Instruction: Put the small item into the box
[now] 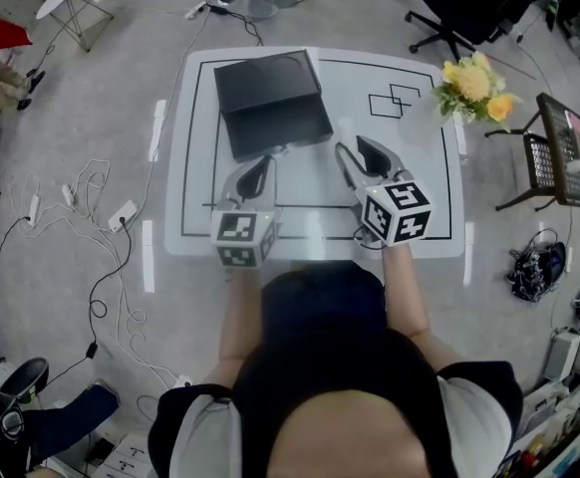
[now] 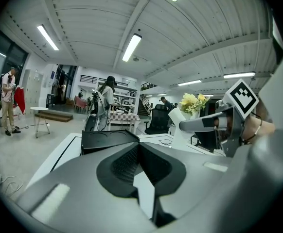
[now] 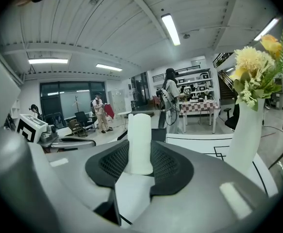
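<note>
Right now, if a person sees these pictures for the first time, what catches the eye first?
Most likely the small white cylinder gripped upright between the fingers of the right gripper. Then the flat black rectangular box on the far left part of the white table, and the yellow flowers in a white vase at its far right edge.

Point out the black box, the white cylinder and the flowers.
black box (image 1: 268, 86), head view, on its top surface
white cylinder (image 3: 140, 142), right gripper view, middle of its side
flowers (image 1: 472, 83), head view, the big yellow bloom
</note>
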Demonstrator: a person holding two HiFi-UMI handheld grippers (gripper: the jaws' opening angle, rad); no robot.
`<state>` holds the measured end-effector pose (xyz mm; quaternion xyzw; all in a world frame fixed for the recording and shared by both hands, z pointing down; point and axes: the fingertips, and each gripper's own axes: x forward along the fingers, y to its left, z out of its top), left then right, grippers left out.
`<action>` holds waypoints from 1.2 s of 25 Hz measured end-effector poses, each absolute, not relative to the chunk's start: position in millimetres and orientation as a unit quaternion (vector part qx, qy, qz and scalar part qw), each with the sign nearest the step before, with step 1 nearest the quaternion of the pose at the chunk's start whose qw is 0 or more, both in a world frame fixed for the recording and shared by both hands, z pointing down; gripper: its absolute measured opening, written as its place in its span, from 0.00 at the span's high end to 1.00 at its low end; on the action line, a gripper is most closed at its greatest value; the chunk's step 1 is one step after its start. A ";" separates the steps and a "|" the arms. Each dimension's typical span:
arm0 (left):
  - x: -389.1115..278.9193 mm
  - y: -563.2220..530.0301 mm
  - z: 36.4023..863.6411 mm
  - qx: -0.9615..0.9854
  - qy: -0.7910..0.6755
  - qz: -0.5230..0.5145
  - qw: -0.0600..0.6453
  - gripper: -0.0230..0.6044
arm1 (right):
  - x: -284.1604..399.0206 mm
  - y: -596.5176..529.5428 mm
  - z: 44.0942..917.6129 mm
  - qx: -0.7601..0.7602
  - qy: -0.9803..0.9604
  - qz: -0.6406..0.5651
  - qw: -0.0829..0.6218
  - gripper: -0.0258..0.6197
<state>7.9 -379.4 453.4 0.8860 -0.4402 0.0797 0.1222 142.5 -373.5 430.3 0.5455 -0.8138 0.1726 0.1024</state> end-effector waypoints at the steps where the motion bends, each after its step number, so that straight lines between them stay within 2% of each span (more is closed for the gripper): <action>1: 6.8 -380.3 454.5 0.884 -0.444 0.080 0.124 0.95 | 141.3 -375.8 430.3 0.542 -0.816 0.173 0.104 0.75; 21: 6.1 -405.6 461.7 0.847 -0.502 0.089 0.150 0.95 | 140.0 -426.7 437.3 0.488 -0.844 0.180 0.133 0.75; 30: 2.9 -410.6 467.7 0.837 -0.518 0.094 0.153 0.95 | 129.0 -436.7 457.5 0.465 -0.851 0.175 0.171 0.75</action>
